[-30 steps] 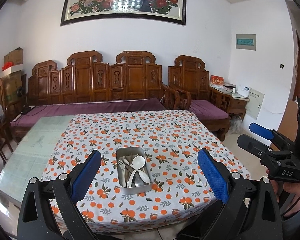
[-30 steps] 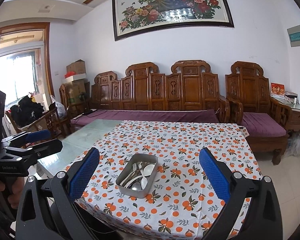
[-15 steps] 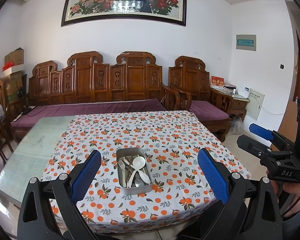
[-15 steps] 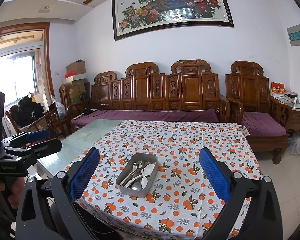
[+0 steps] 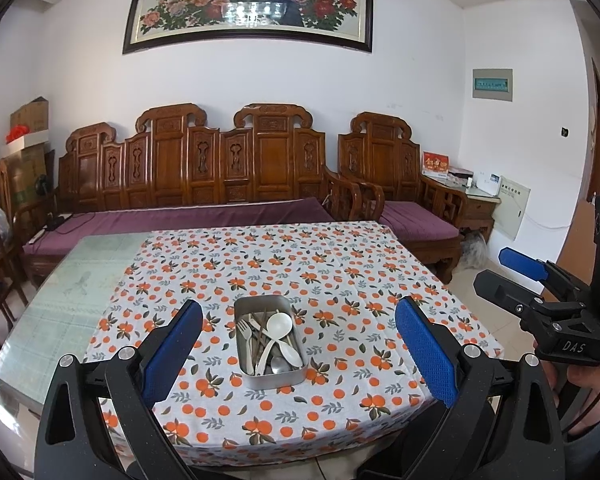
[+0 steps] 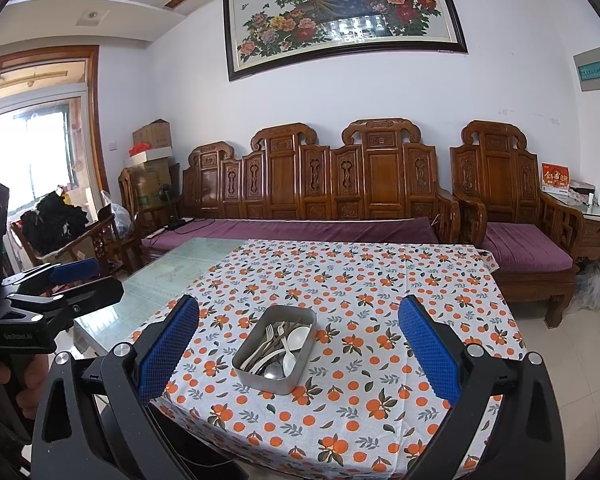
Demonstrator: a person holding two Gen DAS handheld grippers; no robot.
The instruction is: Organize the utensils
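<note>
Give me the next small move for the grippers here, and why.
Probably bring the right gripper forward and down toward the metal tin. Both it and the left gripper are open, empty and short of the tablecloth; the white spoon lies on top of the jumbled utensils, an easy first pick.

Carved wooden sofa (image 5: 204, 176), peacock painting (image 5: 252, 4), cardboard boxes (image 6: 152, 136)

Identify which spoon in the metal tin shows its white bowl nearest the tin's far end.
The large white spoon in the metal tin: its round bowl faces up toward the far end, while the other white spoon's bowl and the metal spoon lie nearer the front.
</note>
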